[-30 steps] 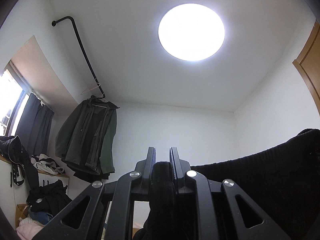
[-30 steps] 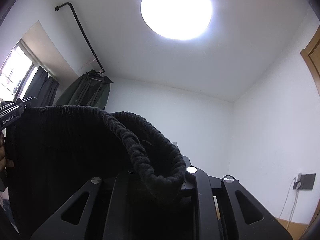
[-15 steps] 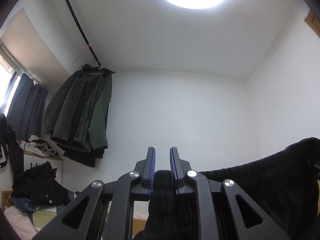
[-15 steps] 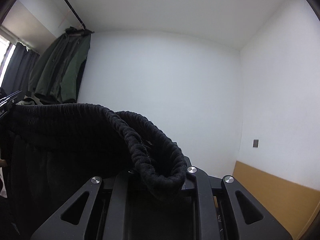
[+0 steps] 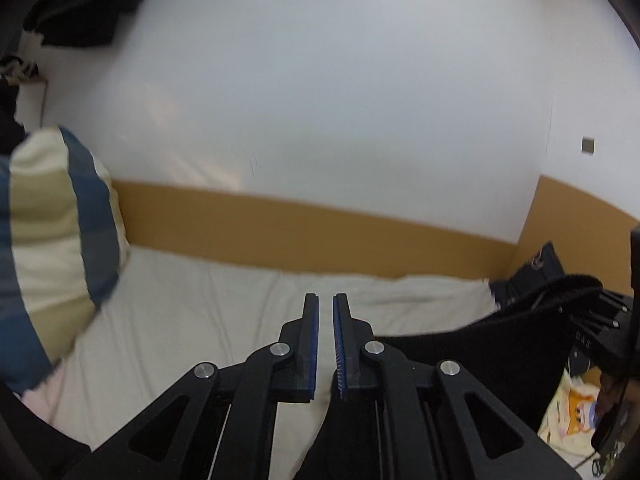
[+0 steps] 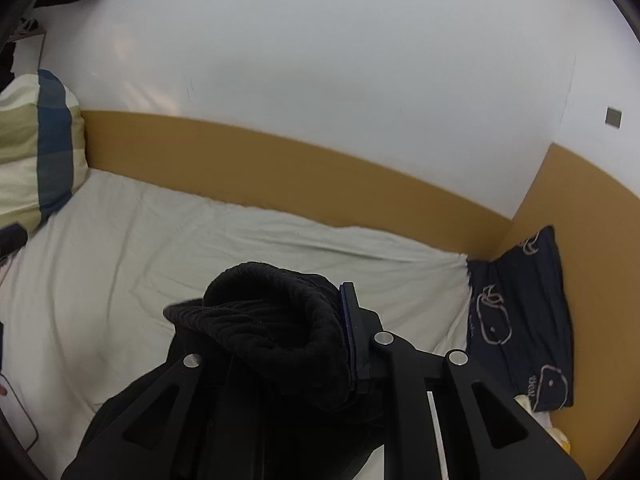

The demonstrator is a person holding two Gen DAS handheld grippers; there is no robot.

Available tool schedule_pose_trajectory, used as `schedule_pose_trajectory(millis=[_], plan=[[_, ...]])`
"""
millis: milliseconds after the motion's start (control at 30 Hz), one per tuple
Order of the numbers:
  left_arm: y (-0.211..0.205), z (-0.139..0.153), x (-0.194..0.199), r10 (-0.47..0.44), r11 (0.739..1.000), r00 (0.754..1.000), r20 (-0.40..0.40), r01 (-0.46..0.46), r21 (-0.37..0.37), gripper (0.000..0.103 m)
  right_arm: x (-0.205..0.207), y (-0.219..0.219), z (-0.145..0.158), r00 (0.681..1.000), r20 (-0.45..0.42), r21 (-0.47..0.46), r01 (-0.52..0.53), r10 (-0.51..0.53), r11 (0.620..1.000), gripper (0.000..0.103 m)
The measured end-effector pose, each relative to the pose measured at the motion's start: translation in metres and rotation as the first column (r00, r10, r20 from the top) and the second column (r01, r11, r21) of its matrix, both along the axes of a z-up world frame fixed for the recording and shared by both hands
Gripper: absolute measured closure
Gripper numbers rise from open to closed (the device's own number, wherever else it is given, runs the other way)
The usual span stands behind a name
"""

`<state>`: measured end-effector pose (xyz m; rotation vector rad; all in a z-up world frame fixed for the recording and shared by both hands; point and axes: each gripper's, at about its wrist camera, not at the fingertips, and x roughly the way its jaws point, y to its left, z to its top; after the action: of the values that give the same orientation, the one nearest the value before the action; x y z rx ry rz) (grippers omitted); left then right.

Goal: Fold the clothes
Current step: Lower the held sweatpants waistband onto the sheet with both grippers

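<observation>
Both of my cameras have swung down from the ceiling light to the bed; a second ago they looked up at the lamp and the hanging jacket.

Left wrist view: the white bed sheet (image 5: 192, 320) lies bare and open ahead, bounded by the brown wall band (image 5: 320, 228) behind and the striped pillow (image 5: 52, 240) at the left edge. My left gripper (image 5: 326, 312) has its jaws a narrow gap apart, the tips showing nothing between them, where earlier cloth sat there. The black knit garment (image 5: 480, 352) hangs beneath and stretches right.

Right wrist view: the sheet (image 6: 160, 248) runs clear to the band, with a navy whale-print cushion (image 6: 516, 320) in the right corner. My right gripper (image 6: 320, 320) is clamped on the garment's thick rolled edge (image 6: 276, 320), which hides the left finger.
</observation>
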<state>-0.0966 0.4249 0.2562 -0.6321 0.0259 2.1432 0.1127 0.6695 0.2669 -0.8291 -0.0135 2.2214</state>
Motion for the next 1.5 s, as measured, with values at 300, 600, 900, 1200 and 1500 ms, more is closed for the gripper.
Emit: schedule_pose_trajectory(millis=[300, 600, 900, 1200, 1500], plan=[[0.072, -0.169, -0.074, -0.121, 0.953, 0.947, 0.299, 0.196, -0.233, 0.067, 0.054, 0.075, -0.032, 0.962, -0.273, -0.174, -0.032, -0.017, 0.984, 0.088], [0.15, -0.215, -0.06, -0.217, 0.897, 0.921, 0.324, 0.319, -0.305, 0.051, 0.108, 0.076, -0.125, 0.881, -0.445, -0.189, 0.084, -0.162, 0.978, 0.088], [0.199, -0.24, -0.03, -0.208, 0.85, 0.929, 0.306, 0.326, -0.413, 0.051, 0.114, 0.1, -0.15, 0.909, -0.387, -0.253, 0.057, -0.155, 0.966, 0.087], [0.185, -0.206, -0.033, -0.06, 0.941, 0.974, 0.218, 0.128, -0.312, 0.103, 0.119, 0.099, -0.153, 0.898, -0.41, -0.3, 0.035, -0.162, 0.953, 0.086], [0.183, -0.195, -0.049, -0.057, 0.921, 0.954, 0.295, 0.165, -0.353, 0.077, 0.122, 0.105, -0.157, 0.889, -0.429, -0.332, 0.011, -0.161, 0.943, 0.086]])
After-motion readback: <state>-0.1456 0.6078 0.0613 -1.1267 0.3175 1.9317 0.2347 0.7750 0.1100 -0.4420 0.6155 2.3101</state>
